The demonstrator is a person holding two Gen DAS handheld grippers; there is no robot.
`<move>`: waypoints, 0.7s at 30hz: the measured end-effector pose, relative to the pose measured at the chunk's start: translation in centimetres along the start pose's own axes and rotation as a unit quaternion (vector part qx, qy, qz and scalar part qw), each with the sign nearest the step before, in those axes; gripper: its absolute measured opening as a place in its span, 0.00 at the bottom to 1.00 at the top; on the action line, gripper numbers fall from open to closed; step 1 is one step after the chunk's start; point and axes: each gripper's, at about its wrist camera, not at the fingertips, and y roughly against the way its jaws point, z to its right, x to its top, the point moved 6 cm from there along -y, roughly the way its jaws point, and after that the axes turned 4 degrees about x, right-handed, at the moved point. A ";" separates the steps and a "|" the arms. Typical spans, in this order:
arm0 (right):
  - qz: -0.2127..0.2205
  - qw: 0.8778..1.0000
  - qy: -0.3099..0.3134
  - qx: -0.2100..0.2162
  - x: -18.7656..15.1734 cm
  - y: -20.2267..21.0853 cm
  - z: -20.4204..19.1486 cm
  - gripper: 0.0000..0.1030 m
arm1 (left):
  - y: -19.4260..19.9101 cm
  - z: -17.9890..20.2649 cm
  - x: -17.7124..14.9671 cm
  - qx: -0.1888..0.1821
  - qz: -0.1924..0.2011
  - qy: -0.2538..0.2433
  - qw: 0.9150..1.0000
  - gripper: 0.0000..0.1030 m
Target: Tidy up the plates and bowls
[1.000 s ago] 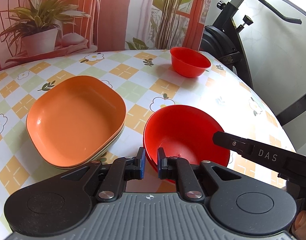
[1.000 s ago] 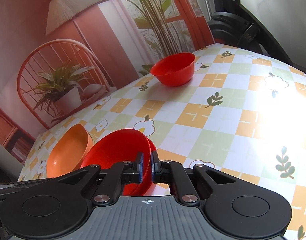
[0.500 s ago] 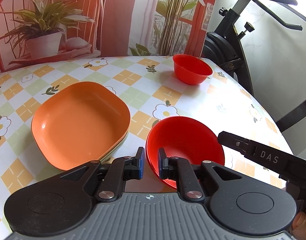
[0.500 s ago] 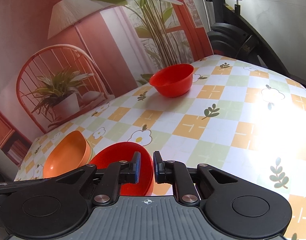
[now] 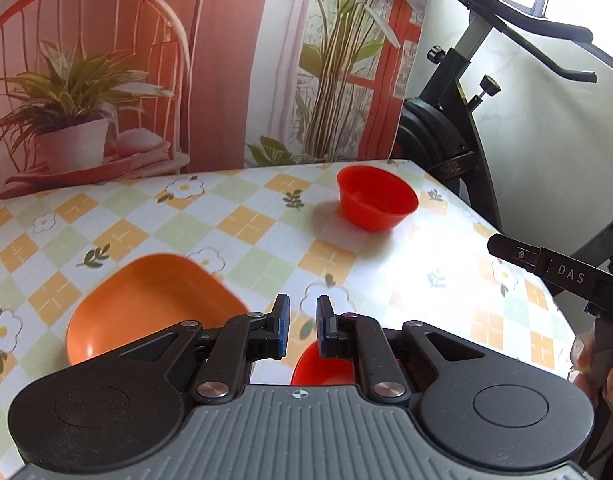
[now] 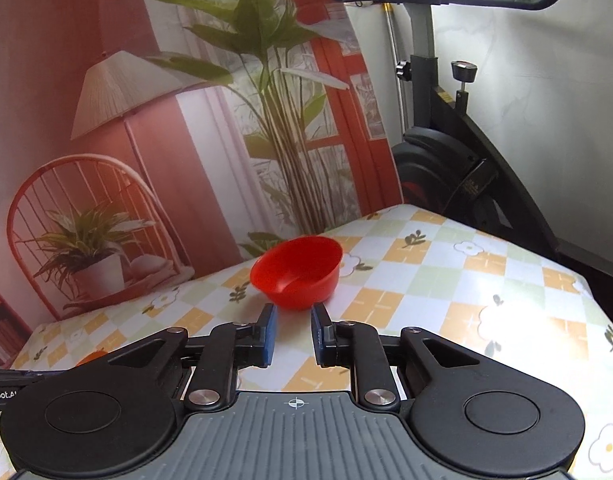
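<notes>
A small red bowl (image 5: 376, 198) (image 6: 298, 272) stands alone at the far right of the checked table. A stack of orange plates (image 5: 154, 304) lies at the near left. A larger red bowl (image 5: 322, 368) sits beside the plates, mostly hidden under my left gripper (image 5: 302, 326). That gripper hovers above the bowl, open by a narrow gap with only tablecloth showing between its fingers. My right gripper (image 6: 293, 334) is open and empty, pointing at the small red bowl a short way ahead. One of its fingers (image 5: 546, 268) shows at the right of the left wrist view.
A printed backdrop (image 6: 186, 140) rises along the table's far edge. An exercise bike (image 6: 446, 152) stands just past the table's right corner. The table edge (image 5: 466, 208) runs close behind the small bowl. A hand (image 5: 610, 380) holds the right gripper.
My right gripper let go of the larger red bowl's rim and opened wider. Both grippers rose and tilted up, so the larger bowl dropped low in view and the small bowl came ahead.
</notes>
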 end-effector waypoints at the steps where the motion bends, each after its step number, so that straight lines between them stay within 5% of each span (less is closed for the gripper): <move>1: 0.003 1.000 0.001 -0.003 0.5 -0.3 0.4 0.20 | -0.3 0.3 0.6 -0.004 0.001 0.001 1.000 0.14; 7: 0.003 1.000 -0.012 -0.006 2.2 -3.4 2.8 0.24 | -3.1 2.4 2.8 -0.022 0.002 -0.008 1.000 0.28; 16: 0.015 1.000 0.010 0.012 2.8 -9.9 4.6 0.27 | -8.8 3.6 6.0 -0.027 -0.001 0.007 1.000 0.32; 21: 0.023 0.999 0.022 -0.012 2.2 -13.6 6.1 0.28 | -12.1 3.9 7.2 -0.018 -0.007 0.002 1.000 0.32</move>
